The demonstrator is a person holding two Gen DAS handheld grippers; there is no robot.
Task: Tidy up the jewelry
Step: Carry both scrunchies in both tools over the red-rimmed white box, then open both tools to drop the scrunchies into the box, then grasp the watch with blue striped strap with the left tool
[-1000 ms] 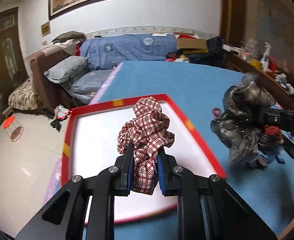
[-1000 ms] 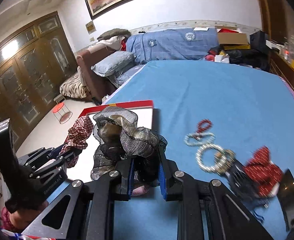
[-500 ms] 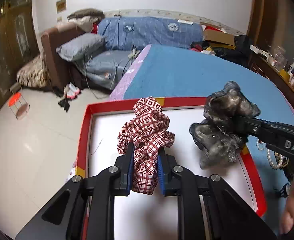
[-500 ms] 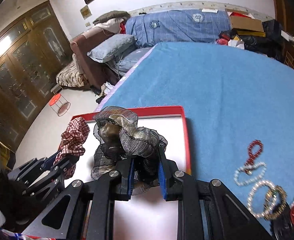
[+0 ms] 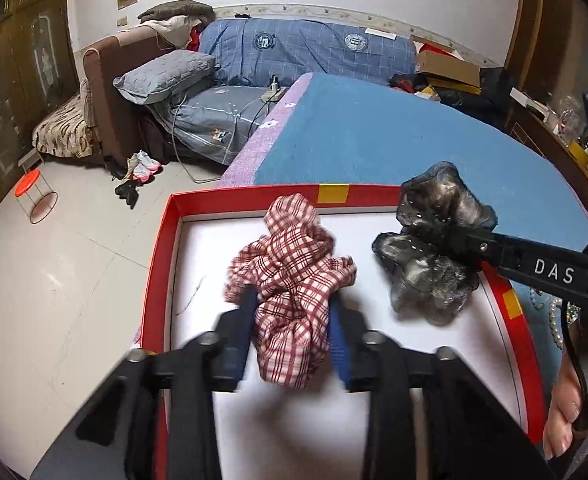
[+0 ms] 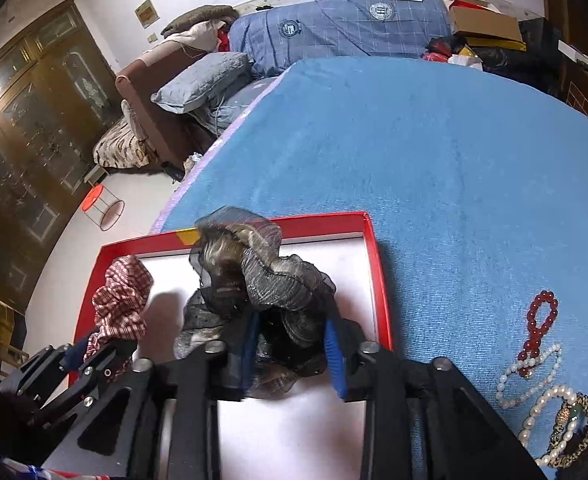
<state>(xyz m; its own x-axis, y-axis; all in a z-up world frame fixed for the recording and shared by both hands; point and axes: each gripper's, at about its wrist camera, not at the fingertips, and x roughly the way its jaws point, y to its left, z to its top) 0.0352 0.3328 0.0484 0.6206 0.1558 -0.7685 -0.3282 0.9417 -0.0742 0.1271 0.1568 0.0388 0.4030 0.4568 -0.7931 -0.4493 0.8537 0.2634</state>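
A red-rimmed box [image 5: 162, 240] with a white floor lies on the blue table; it also shows in the right wrist view [image 6: 379, 276]. My left gripper [image 5: 292, 320] is over the box, its jaws spread apart around a red plaid scrunchie [image 5: 292, 276] that rests on the white floor. My right gripper [image 6: 292, 344] is over the box's right part, its jaws also spread around a dark grey sheer scrunchie [image 6: 254, 280]. The grey scrunchie [image 5: 433, 248] shows to the right of the plaid one in the left wrist view.
Pearl strings [image 6: 533, 384], a red bead bracelet [image 6: 537, 320] and a gold-green bracelet [image 6: 573, 420] lie on the blue table [image 6: 433, 152] right of the box. A sofa with pillows [image 5: 166, 76] and a red stool [image 5: 34, 196] stand beyond the table's left edge.
Both grippers moved down over the box with their scrunchies. Both pairs of jaws have spread apart, loosening their hold, and the scrunchies now sit on the box floor.
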